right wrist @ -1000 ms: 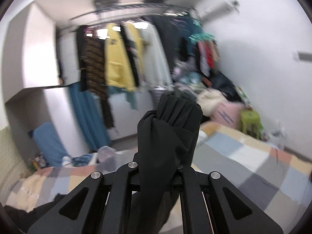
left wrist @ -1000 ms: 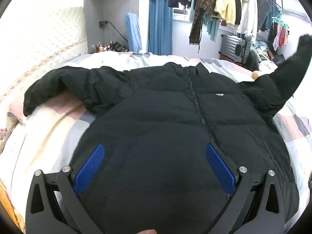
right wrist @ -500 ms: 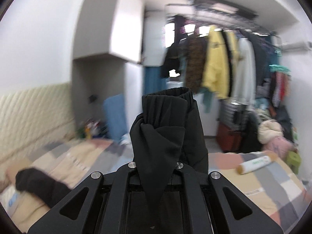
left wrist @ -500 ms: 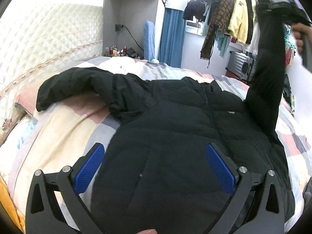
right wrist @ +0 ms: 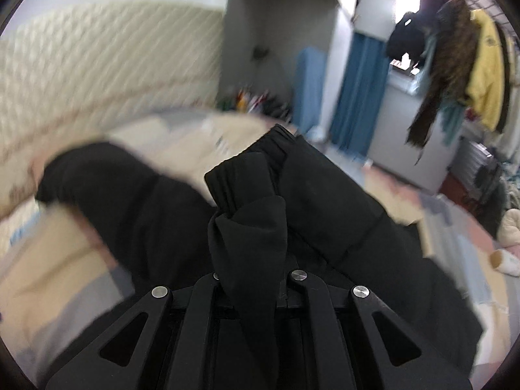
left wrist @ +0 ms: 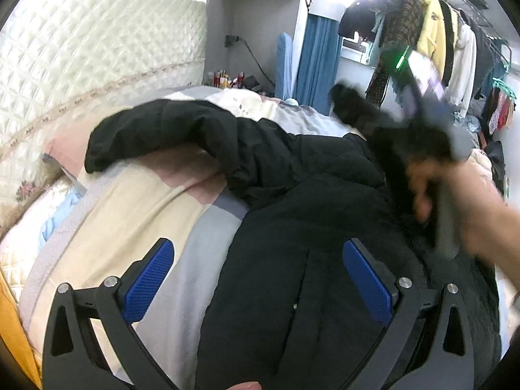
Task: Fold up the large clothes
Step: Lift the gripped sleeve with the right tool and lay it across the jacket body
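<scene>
A black puffer jacket (left wrist: 308,234) lies front up on the bed. Its left sleeve (left wrist: 156,133) stretches out toward the headboard. My left gripper (left wrist: 256,276) is open and empty, hovering over the jacket's lower left hem, blue pads (left wrist: 148,279) wide apart. My right gripper (right wrist: 252,269) is shut on the jacket's right sleeve cuff (right wrist: 250,175) and holds it over the jacket's chest. In the left wrist view the right gripper (left wrist: 432,123) and the hand holding it appear blurred at the right, with the sleeve (left wrist: 357,110) draped from it.
The bed has a patchwork cover (left wrist: 136,208) and a quilted cream headboard (left wrist: 97,52). A rail of hanging clothes (left wrist: 432,32) and a blue curtain (left wrist: 318,61) stand beyond the bed. A small tube (right wrist: 503,260) lies on the bed's right side.
My right gripper has swung the sleeve from high on the right down and leftward over the jacket's chest. My left gripper has shifted left toward the hem's edge, still open.
</scene>
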Action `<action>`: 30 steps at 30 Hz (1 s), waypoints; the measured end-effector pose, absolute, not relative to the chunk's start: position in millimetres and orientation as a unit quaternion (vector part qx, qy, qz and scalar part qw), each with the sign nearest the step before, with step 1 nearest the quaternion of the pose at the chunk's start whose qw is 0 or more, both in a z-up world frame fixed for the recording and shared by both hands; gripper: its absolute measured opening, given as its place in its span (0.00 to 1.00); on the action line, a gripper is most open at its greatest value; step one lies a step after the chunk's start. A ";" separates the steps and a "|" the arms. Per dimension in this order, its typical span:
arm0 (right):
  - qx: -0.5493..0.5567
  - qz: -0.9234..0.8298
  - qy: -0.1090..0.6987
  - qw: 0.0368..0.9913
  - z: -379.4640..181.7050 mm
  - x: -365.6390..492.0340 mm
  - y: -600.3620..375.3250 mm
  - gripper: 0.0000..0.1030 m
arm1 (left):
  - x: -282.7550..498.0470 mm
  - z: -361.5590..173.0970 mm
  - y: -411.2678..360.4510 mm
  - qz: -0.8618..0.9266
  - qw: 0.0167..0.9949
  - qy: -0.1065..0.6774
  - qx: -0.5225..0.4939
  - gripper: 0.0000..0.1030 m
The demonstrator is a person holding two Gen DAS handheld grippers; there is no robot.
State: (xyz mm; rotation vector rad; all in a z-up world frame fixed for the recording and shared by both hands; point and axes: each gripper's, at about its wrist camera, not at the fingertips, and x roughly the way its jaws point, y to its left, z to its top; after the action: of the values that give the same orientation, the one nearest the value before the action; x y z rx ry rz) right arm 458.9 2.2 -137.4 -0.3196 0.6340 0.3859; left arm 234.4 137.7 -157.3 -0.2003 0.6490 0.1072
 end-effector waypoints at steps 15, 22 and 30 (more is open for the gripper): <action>-0.163 0.194 0.385 0.888 -227.7 458.5 9.3 0.11 | 252.4 -185.1 138.7 0.032 0.929 0.349 -0.116 1.00; -0.171 0.240 0.377 0.878 -197.6 420.9 2.8 0.69 | 245.3 -178.8 128.5 0.018 0.933 0.344 -0.105 1.00; -0.139 0.220 0.321 0.911 -151.0 371.9 -75.8 0.69 | 237.0 -170.8 103.1 -0.005 0.938 0.336 -0.089 1.00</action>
State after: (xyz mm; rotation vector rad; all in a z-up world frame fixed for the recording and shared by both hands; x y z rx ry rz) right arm 371.9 -75.8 -151.0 -0.2876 0.6615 0.4530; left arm 237.0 103.1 -170.8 -0.1822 0.6861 -0.0097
